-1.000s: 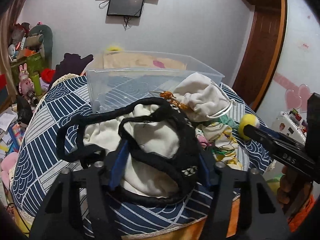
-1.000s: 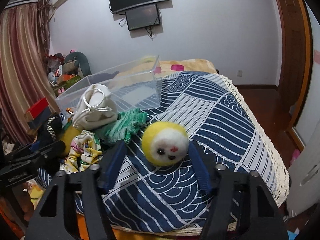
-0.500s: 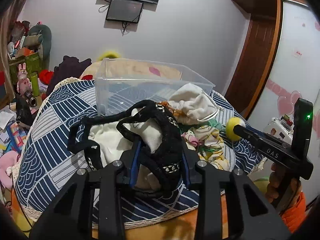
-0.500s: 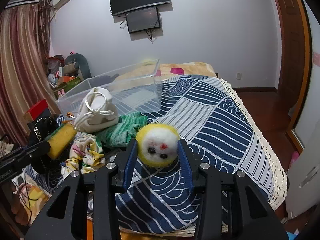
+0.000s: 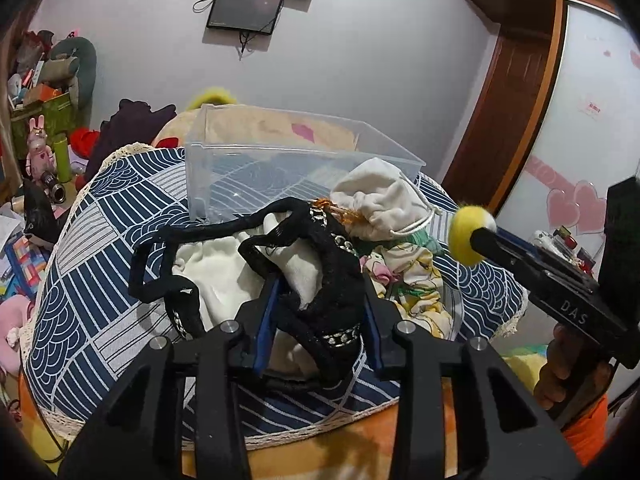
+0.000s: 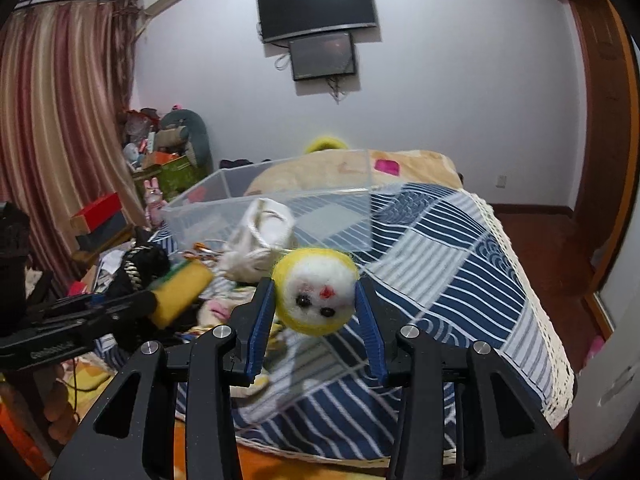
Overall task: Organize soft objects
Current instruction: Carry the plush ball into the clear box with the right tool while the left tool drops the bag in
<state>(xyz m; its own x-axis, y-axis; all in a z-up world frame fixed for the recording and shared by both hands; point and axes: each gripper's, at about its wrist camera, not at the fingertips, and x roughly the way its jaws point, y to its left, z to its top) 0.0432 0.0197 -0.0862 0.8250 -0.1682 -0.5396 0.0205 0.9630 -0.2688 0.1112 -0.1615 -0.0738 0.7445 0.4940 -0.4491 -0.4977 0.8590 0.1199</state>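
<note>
My left gripper (image 5: 318,308) is shut on a black lace garment with cream cloth (image 5: 332,280), bunched between the blue pads at the near edge of the bed. Behind it stands a clear plastic bin (image 5: 280,168), nothing visible inside. A white drawstring pouch (image 5: 380,204) leans against the bin's front right corner. My right gripper (image 6: 316,300) is shut on a yellow-and-white felt ball with a small face (image 6: 316,292), held above the bedspread. In the left wrist view that ball (image 5: 464,236) shows at the tip of the right gripper, right of the pouch.
A blue-and-white patterned bedspread (image 6: 460,272) covers the bed. A floral cloth (image 5: 412,276) lies beside the garment, under the pouch. Toys and boxes (image 5: 40,128) crowd the floor at the left. A wooden door (image 5: 512,100) stands at the right. A hand (image 5: 568,364) holds the right gripper.
Both grippers have closed, the left on the black garment, the right on the felt ball. The ball has risen off the bedspread. The garment is gathered up and pulled nearer.
</note>
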